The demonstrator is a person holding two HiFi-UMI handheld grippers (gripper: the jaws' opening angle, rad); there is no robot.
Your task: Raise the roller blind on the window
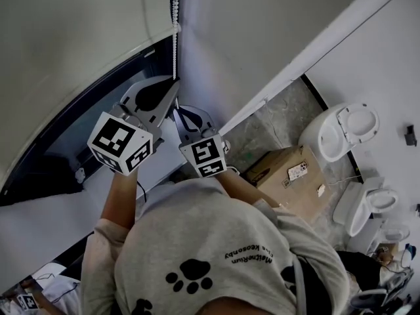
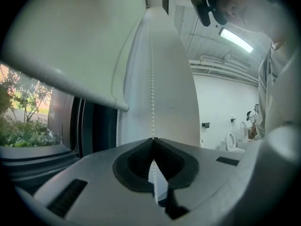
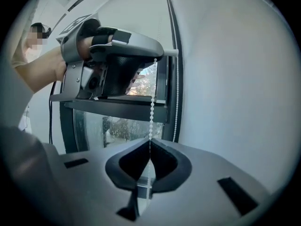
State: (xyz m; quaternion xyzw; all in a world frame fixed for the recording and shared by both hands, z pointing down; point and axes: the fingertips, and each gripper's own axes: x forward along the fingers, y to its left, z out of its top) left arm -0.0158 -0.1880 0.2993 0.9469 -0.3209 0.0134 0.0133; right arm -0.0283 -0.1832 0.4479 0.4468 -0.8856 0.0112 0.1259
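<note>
Left gripper point(image 2: 153, 139), right gripper point(image 3: 149, 142): two tight on one bead chain point(image 2: 151, 79)

Looks like an unfinished washroom or a fittings storeroom. Loose white ceramic toilets point(image 1: 341, 131) stand along the white wall point(image 1: 374, 58) at 3 o'clock. A brown cardboard box point(image 1: 289, 172) sits at 4 on the grey marbled stone floor point(image 1: 275, 120). Overhead at 2 are exposed white pipes point(image 2: 218, 60) and a long fluorescent strip light point(image 2: 236, 40). The dark-framed glass window point(image 2: 28, 112) at 9 shows trees outside.

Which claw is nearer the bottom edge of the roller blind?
Left. The left claw is shut on the bead chain higher up, below the blind's bottom edge. The right claw grips the same chain lower down, further from it.
</note>
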